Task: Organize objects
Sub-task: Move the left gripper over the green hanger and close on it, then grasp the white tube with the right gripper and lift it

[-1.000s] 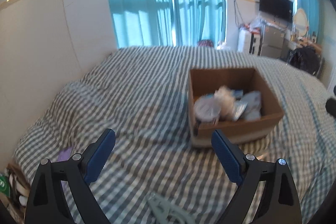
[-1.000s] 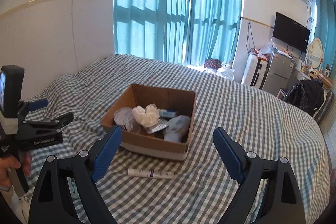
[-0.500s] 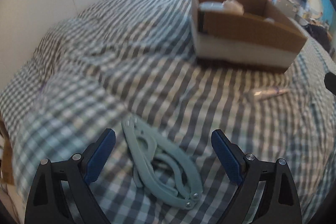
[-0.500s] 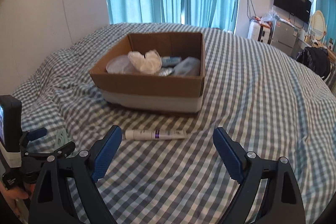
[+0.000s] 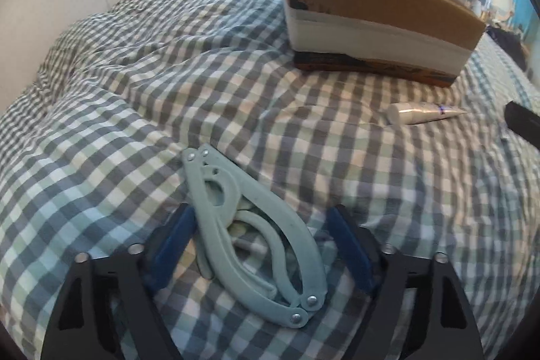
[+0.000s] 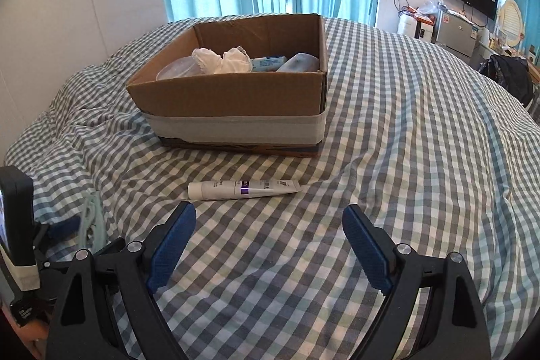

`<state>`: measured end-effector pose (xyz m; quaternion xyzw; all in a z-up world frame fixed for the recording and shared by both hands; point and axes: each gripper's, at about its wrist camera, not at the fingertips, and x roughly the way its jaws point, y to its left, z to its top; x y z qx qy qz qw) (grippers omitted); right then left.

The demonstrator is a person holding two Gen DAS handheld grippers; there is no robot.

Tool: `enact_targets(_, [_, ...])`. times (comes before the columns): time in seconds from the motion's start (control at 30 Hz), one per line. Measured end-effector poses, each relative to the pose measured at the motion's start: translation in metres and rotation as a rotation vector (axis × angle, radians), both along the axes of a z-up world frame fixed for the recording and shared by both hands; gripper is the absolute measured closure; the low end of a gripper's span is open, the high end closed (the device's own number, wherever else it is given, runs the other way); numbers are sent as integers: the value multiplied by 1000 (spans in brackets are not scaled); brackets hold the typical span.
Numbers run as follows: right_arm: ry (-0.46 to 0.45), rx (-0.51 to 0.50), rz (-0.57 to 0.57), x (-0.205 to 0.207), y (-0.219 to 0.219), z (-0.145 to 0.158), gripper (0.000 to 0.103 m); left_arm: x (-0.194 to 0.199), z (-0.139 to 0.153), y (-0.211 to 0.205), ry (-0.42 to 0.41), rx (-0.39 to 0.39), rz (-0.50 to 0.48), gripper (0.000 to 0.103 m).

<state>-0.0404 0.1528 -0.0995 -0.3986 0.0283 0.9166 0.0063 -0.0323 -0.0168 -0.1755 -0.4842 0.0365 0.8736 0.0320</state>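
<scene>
- The checked bed (image 6: 405, 130) lies bare to the right of the cardboard box (image 6: 236, 103); a hand could pass there freely.
- The box stands mid-bed, its walls blocking any low path straight ahead; its open top is partly filled.
- A white tube (image 6: 243, 189) lies across the strip between the box and the right tongs (image 6: 270, 245).
- The left tongs (image 5: 260, 245), jaws closing, straddle a pale blue folding hanger (image 5: 249, 225), which fills the gap.
- Rumpled folds rise at the bed's left, against the wall.
</scene>
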Motion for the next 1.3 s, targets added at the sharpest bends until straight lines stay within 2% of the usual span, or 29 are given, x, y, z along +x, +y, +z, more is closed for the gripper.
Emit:
enact_targets(0.3, [-5, 2, 1, 0, -5, -3, 14, 0, 14, 5, 10, 121, -78, 35])
enact_targets(0.43, [-15, 1, -1, -2, -7, -6, 14, -10, 20, 2, 17, 155, -87, 42])
enact_targets(0.47, [-18, 2, -3, -3, -7, -7, 14, -12, 21, 1, 24, 160, -89, 54])
enact_targets(0.5, [-21, 2, -4, -4, -8, -8, 14, -15, 24, 1, 35, 174, -108, 70])
enact_targets(0.57, [-34, -2, -10, -7, -9, -12, 14, -22, 27, 2, 44, 170, -134, 78])
enact_targets(0.63, [-49, -10, -14, -11, -10, -17, 14, -28, 27, 4, 41, 166, -149, 78])
enact_targets(0.67, [-56, -13, -14, -13, -12, -19, 14, -29, 26, 4, 41, 172, -151, 97])
enact_targets(0.7, [-64, -15, -13, -16, -14, -22, 14, -32, 24, 4, 31, 178, -154, 103])
enact_targets(0.83, [-95, -28, -7, -29, -23, -34, 14, -40, 18, -5, 25, 207, -136, 103])
enact_targets(0.93, [-123, -77, -22, -45, -27, -46, 14, -45, 15, -13, 10, 245, -127, 103])
enact_targets(1.1, [-150, -165, -100, -72, -28, -57, 14, -42, 16, -14, -6, 258, -148, 96])
enact_targets(1.2, [-154, -190, -146, -89, -28, -63, 14, -37, 16, -16, -12, 264, -152, 81])
enact_targets(1.27, [-168, -179, -164, -98, -28, -69, 15, -34, 16, -16, -20, 280, -153, 58])
enact_targets(1.3, [-175, -171, -170, -99, -28, -72, 24, -32, 16, -15, -19, 282, -153, 52])
